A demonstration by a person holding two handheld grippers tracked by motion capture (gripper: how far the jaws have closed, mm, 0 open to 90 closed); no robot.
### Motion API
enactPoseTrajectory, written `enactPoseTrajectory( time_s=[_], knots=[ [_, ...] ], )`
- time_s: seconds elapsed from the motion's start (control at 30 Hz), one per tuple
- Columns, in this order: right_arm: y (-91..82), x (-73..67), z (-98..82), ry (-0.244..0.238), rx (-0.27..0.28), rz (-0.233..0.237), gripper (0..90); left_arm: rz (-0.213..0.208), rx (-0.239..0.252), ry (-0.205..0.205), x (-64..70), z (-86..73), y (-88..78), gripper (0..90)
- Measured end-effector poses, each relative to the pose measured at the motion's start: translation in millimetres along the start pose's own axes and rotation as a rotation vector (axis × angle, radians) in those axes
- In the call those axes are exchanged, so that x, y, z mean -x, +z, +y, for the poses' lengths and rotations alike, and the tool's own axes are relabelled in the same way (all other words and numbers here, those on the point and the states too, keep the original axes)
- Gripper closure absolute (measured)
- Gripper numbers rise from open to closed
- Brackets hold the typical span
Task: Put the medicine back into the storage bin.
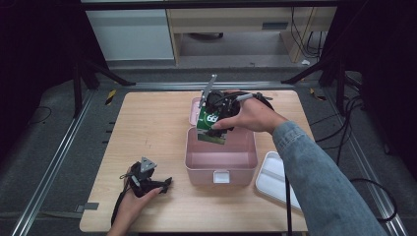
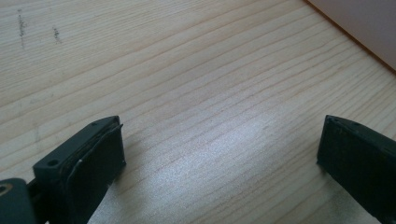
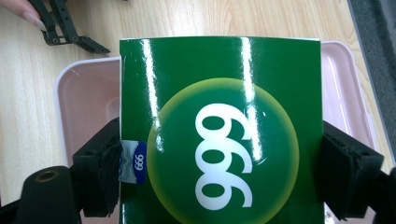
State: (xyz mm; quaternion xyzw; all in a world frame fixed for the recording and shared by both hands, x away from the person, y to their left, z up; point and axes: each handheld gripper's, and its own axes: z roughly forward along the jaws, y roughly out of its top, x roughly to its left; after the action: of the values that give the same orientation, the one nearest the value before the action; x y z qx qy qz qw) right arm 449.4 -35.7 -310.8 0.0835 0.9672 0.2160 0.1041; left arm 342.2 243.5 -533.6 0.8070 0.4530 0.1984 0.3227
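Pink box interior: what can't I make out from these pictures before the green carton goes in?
- Pink box floor: in the right gripper view the green carton covers most of it; in the high view the near wall hides part.
- Carton's lower edge: cut off by the bottom of the right gripper view.
- Right claw pads: contact hidden behind the carton's sides.
- White lid: partly under the sleeve in the high view.

place: lab recording rig | evidence: wooden counter (image 1: 147,123) on metal floor rails (image 1: 49,162), black tripod legs (image 1: 98,73), loose cables (image 1: 354,118), dark curtained surround
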Motion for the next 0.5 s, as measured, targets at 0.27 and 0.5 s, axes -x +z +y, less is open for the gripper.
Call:
enactPoseTrajectory(
  time_s=[0.27,0.5],
  knots=[
    [11.8,-4.7,4.1,-0.027,-0.007,0.022,16.7,0.0,0.0,0.0,0.0,0.0,0.0,0.0],
    [26.1,-7.9,3.2,-0.048,-0.018,0.049,16.7,0.0,0.0,0.0,0.0,0.0,0.0,0.0]
  ],
)
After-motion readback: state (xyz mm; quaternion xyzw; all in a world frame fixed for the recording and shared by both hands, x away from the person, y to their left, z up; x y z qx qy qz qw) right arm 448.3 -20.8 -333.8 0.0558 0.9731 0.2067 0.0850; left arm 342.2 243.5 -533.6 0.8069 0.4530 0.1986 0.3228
